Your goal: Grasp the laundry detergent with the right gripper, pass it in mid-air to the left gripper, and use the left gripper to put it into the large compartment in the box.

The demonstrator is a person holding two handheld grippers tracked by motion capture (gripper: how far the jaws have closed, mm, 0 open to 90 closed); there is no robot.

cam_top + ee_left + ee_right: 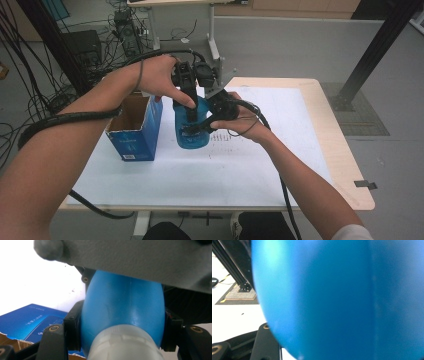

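Blue plastic is basically the whole story here: a rounded translucent blue plastic bottle (191,131) with a pale ribbed cap (124,343) is held up just above the white paper-covered table (210,175), right beside an open blue cardboard box (136,129). Nearest the person, the two forearms come in from the bottom edge and meet over the middle of the table. The left gripper (191,114) comes down onto the bottle from above, and in the left gripper view its black pads are clamped on both sides of the blue body just past the cap, so that one is clenched on the bottle for sure. The right gripper (206,126) is pressed up against the bottle's side; its own view is so close to the blue wall that I honestly can't tell whether its pads are biting or just resting there. My read is that this is the handover or steadying step, bottle shared between the two hands right next to the box. Next move probably calls for one gripper letting go cleanly while the other keeps a firm squeeze, since that smooth curved plastic looks slippery. Farther back there's grey floor (300,45) and a tangle of black cables (125,30).
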